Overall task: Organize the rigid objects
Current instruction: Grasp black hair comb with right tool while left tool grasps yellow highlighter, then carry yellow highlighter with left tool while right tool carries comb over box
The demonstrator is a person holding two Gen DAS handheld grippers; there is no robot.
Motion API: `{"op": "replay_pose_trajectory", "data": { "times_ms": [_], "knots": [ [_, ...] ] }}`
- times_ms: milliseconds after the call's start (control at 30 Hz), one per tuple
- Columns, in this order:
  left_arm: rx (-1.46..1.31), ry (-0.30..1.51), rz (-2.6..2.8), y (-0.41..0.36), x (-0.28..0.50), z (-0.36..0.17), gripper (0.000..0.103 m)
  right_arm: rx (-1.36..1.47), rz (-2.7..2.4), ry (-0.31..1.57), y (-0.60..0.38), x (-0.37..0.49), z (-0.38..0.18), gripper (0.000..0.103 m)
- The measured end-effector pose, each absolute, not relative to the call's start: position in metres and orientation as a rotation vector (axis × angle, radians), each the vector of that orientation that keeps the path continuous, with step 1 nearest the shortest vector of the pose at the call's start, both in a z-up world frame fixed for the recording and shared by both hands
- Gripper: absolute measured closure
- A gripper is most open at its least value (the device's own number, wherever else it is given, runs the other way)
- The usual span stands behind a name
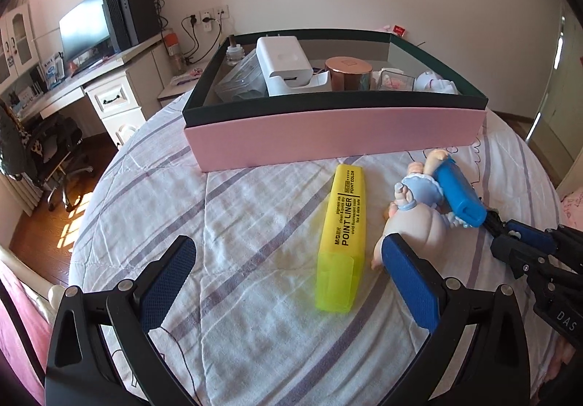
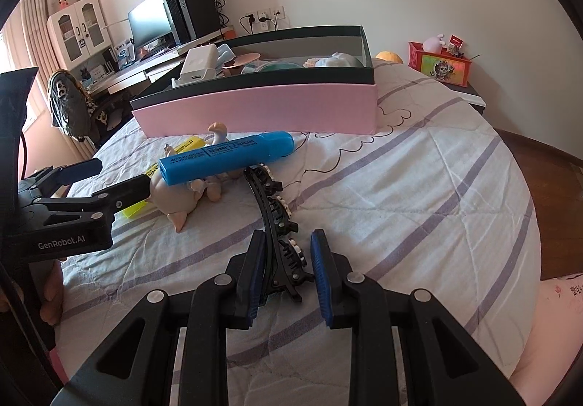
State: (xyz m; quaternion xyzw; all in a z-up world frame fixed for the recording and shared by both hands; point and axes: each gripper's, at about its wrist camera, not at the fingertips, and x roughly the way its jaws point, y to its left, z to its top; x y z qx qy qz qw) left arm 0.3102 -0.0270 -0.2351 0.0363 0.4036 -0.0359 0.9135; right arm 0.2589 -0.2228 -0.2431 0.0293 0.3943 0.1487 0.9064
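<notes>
Right wrist view: right gripper [image 2: 288,260] is straddling the black hair clip [image 2: 277,223] on the bedspread [image 2: 419,205], jaws narrow, left pad touching, right pad apart. Center before squeezing; blue highlighter [image 2: 226,156] is resting on clip's far end. Left gripper [image 1: 288,282] is gaping wide, empty, near yellow highlighter [image 1: 342,234].

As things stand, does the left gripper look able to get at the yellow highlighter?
Probably yes. The left gripper is open, and the yellow highlighter lies bare on the bedspread just ahead of it. Only the doll, close against the right finger, might crowd it.
</notes>
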Motion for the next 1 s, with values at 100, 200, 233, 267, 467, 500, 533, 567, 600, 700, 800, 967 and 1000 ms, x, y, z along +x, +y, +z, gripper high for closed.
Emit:
{"op": "replay_pose_trajectory", "data": {
  "times_ms": [100, 200, 233, 267, 467, 500, 533, 567, 600, 700, 800, 967, 1000],
  "knots": [
    [0.048, 0.929, -0.041, -0.020, 0.330, -0.247, 0.000, 0.064, 0.307, 0.814, -0.223, 0.259, -0.243, 0.078],
    [0.072, 0.939, -0.046, -0.025, 0.335, -0.250, 0.003, 0.063, 0.306, 0.813, -0.223, 0.258, -0.243, 0.078],
    [0.093, 0.929, -0.059, -0.029, 0.334, -0.249, 0.007, 0.064, 0.306, 0.813, -0.223, 0.258, -0.243, 0.078],
    [0.106, 0.916, -0.075, -0.033, 0.333, -0.249, 0.016, 0.066, 0.306, 0.813, -0.223, 0.258, -0.243, 0.078],
    [0.206, 0.864, -0.158, -0.061, 0.326, -0.244, 0.076, 0.046, 0.295, 0.821, -0.220, 0.261, -0.242, 0.078],
    [0.215, 0.858, -0.148, -0.063, 0.324, -0.243, 0.077, 0.038, 0.292, 0.822, -0.219, 0.262, -0.242, 0.078],
    [0.204, 0.856, -0.145, -0.061, 0.322, -0.242, 0.077, 0.029, 0.294, 0.821, -0.218, 0.262, -0.242, 0.078],
    [0.182, 0.858, -0.143, -0.057, 0.320, -0.241, 0.077, 0.017, 0.300, 0.821, -0.216, 0.262, -0.242, 0.078],
    [0.160, 0.861, -0.134, -0.053, 0.316, -0.240, 0.077, 0.010, 0.301, 0.818, -0.215, 0.261, -0.241, 0.078],
    [0.110, 0.852, -0.104, -0.037, 0.298, -0.238, 0.077, 0.009, 0.306, 0.803, -0.214, 0.256, -0.240, 0.078],
    [0.059, 0.843, -0.107, -0.023, 0.277, -0.237, 0.077, 0.050, 0.324, 0.785, -0.213, 0.247, -0.238, 0.078],
    [0.020, 0.817, -0.124, -0.011, 0.252, -0.232, 0.077, 0.053, 0.370, 0.750, -0.192, 0.228, -0.227, 0.095],
    [0.025, 0.829, -0.134, -0.011, 0.250, -0.234, 0.076, 0.029, 0.351, 0.761, -0.187, 0.227, -0.228, 0.095]
  ]
}}
